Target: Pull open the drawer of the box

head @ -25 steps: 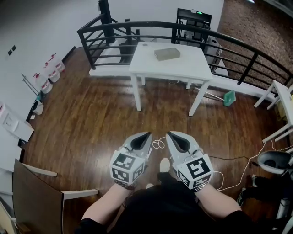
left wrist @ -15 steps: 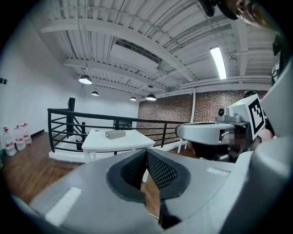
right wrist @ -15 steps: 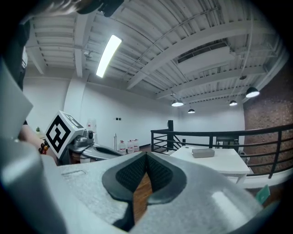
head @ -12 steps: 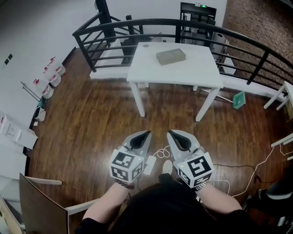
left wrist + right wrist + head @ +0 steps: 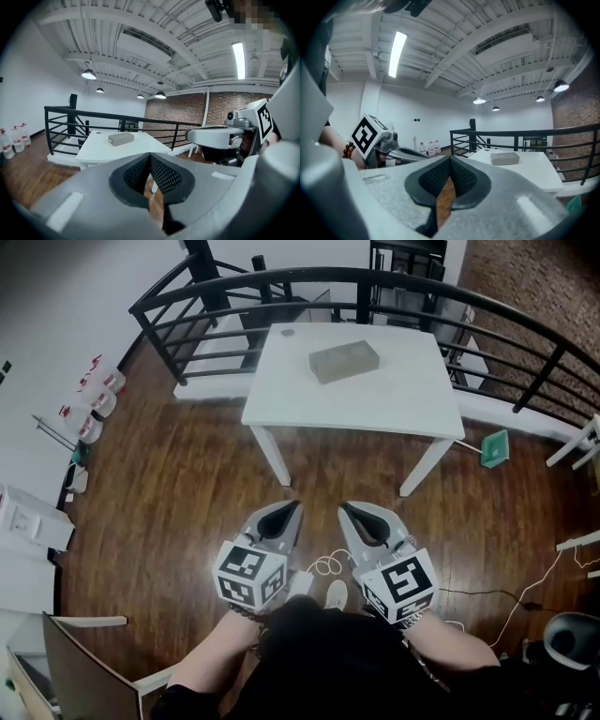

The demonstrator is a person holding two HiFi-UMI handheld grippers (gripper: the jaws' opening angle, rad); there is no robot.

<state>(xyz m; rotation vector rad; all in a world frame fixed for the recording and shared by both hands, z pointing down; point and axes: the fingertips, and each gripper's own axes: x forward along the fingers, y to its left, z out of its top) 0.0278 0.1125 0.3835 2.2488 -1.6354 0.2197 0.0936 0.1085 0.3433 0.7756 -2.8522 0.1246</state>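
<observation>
Two tools, both doing basically nothing yet. The left tool (image 5: pixel 293 506) has its jaws pressed together with nothing between them, and its own view shows the mesh pads meeting at the tip. Same story for the right tool (image 5: pixel 344 508): jaws together, nothing between them, just the wooden floor (image 5: pixel 169 474) showing through the gap lower down. They sit side by side in front of the person's body, tips pointing toward the worktop (image 5: pixel 403 404), same pose as a second ago.

What did change is the view. The white worktop sits lower and bigger in the head view than it did a second back, so its near legs are now just ahead of the tool tips. The black railing (image 5: pixel 281 282) behind it has slid toward the top edge.

The grey box (image 5: pixel 344 361) lies flat on the worktop, toward the far side and a bit left of centre, well apart from both tools. I can't make out its drawer from here. A white cable (image 5: pixel 326 565) loops on the floor between the tools.
</observation>
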